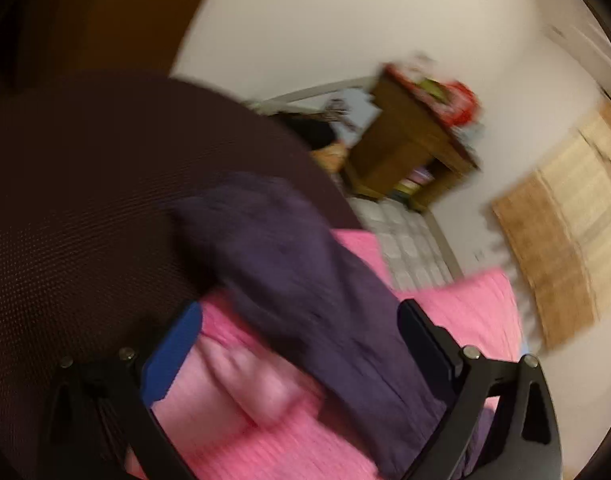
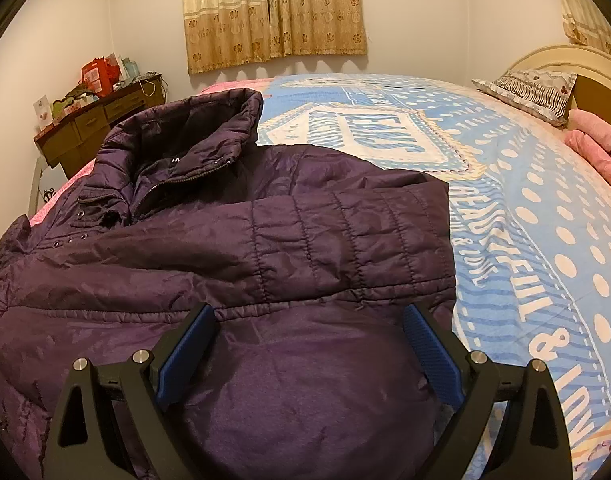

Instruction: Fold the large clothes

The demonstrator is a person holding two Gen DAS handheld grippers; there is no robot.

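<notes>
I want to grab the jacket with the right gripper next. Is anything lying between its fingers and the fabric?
Nothing visible does. The right gripper stands open directly over the purple jacket, with only the jacket's own fabric between its fingers.

A big bed holds everything. A blue sheet with white dots and letters covers most of it, and a pink cover shows at the far edge. A purple coat lies spread on the bed, its collar pointing to the far side. A patterned pillow and a pink blanket lie by the headboard.
</notes>
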